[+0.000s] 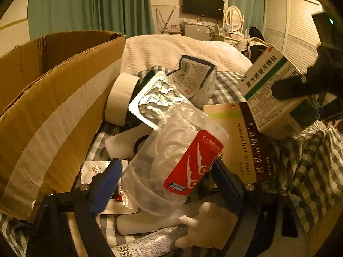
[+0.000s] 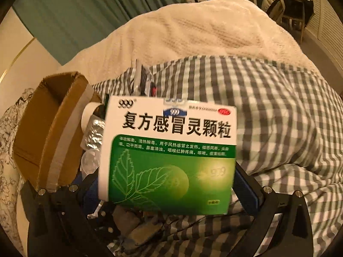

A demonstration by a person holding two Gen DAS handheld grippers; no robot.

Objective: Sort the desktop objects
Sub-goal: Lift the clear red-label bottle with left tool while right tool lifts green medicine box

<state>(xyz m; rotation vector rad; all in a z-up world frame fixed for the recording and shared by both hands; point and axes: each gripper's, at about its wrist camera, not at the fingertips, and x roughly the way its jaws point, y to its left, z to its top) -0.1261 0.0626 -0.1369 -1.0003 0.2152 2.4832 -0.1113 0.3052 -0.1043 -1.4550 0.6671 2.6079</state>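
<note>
right tool point(image 2: 169, 194) clamped on a white-and-green medicine box point(image 2: 171, 154) printed "999" and "复方感冒灵颗粒", lifted clear of the grey-checked bed sheet point(image 2: 278, 117); the print is legible in the right wrist view only. left tool point(image 1: 167, 184) closed on a crumpled clear plastic bottle point(image 1: 171, 150) with a red label, whose small print is too fine to read. seen from the left wrist, the same medicine box point(image 1: 272, 90) hangs at 2 o'clock, gripped in black fingers point(image 1: 287, 90) and showing its side panel. directly below it lies a brown-and-cream box point(image 1: 242, 141) marked "amoxicillin capsules" and "阿莫西林胶囊", hidden from the right wrist. at 12 o'clock of the bottle: a foil blister pack point(image 1: 154, 100), a white tape roll point(image 1: 121, 98) and a barcoded white packet point(image 1: 193, 75). an open cardboard box point(image 1: 53, 98) with a grey tape strip stands at 9 o'clock. a barcoded tube point(image 1: 150, 242) lies at 6 o'clock.
</note>
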